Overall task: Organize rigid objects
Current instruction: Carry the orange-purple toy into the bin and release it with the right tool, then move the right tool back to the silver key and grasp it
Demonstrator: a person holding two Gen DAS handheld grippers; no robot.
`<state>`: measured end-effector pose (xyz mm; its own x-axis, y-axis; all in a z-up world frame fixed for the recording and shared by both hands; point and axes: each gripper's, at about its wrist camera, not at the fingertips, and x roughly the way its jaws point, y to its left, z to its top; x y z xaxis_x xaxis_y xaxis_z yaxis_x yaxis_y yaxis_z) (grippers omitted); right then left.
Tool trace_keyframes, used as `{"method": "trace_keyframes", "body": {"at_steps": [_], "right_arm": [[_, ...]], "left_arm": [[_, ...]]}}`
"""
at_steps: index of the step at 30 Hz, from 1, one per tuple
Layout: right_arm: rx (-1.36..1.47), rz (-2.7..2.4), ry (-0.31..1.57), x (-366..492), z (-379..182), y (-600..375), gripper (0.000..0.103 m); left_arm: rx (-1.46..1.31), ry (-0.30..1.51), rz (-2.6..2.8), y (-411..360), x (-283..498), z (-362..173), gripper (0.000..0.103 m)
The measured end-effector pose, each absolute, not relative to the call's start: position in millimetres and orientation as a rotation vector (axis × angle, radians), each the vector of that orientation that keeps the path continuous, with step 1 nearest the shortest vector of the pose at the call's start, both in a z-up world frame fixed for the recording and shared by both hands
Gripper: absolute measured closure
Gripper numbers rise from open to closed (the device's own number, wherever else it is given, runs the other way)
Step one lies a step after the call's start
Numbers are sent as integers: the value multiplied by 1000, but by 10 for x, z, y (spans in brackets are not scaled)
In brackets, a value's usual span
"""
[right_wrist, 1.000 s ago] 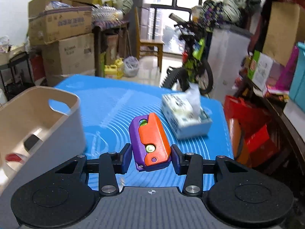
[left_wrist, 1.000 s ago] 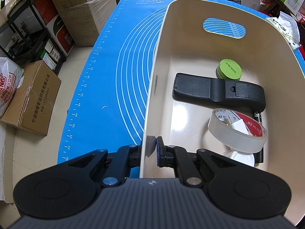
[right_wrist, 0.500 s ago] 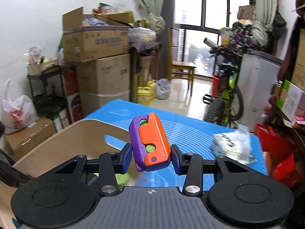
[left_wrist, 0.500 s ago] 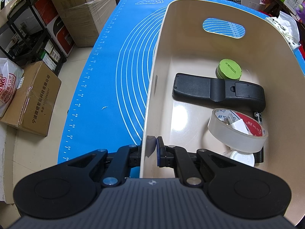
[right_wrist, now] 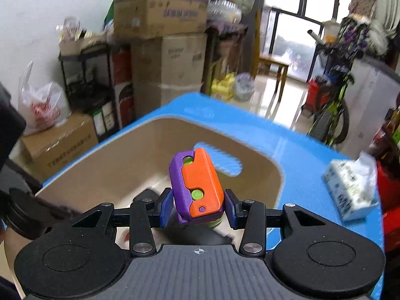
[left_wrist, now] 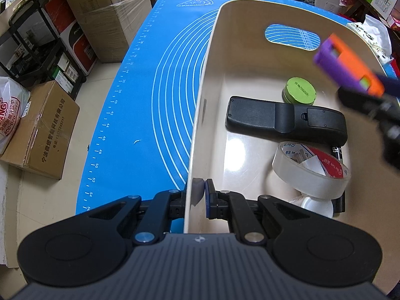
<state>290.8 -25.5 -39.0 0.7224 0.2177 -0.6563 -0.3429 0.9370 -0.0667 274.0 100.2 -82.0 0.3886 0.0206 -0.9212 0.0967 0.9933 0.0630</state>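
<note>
My left gripper point(left_wrist: 198, 193) is shut on the near left wall of the beige bin point(left_wrist: 200, 115). Inside the bin lie a black remote point(left_wrist: 285, 121), a green round tin point(left_wrist: 299, 91) and a clear tape roll point(left_wrist: 310, 172). My right gripper point(right_wrist: 198, 207) is shut on a purple and orange toy point(right_wrist: 197, 187) and holds it over the bin point(right_wrist: 112, 165). The toy also shows in the left wrist view point(left_wrist: 347, 63), blurred, above the bin's right side.
The bin stands on a blue mat point(left_wrist: 150, 100) on the table. A tissue pack point(right_wrist: 350, 195) lies on the mat to the bin's right. Cardboard boxes point(left_wrist: 42, 130) and a black rack point(left_wrist: 32, 52) stand on the floor to the left.
My right gripper has carried the toy leftward from over the mat to above the bin. My left gripper has stayed shut on the bin wall.
</note>
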Motion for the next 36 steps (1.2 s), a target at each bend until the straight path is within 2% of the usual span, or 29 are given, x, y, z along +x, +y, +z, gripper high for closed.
{"method": "trace_keyframes", "body": {"at_steps": [9, 16, 19, 20, 21, 24, 27, 36], "right_arm": [[-243, 338, 889, 2907, -728, 55, 53], [-249, 333, 960, 2974, -780, 94, 53], [-252, 328, 942, 2948, -751, 103, 48], [-246, 324, 938, 2942, -733, 70, 45], [-233, 321, 932, 2930, -717, 54, 37], [-189, 334, 897, 2887, -642, -32, 34], [-168, 314, 822, 2818, -519, -136, 26], [-89, 225, 701, 2725, -178, -679, 24]], "left_arm": [[114, 1169, -53, 1008, 2731, -820, 93], [116, 1169, -50, 1014, 2727, -820, 93], [116, 1170, -50, 1013, 2726, -820, 93], [115, 1169, -51, 1016, 2727, -817, 93], [114, 1169, -52, 1019, 2726, -815, 93], [114, 1169, -53, 1011, 2725, -814, 93], [113, 1170, -52, 1004, 2721, -815, 93], [114, 1169, -53, 999, 2719, -818, 93]]}}
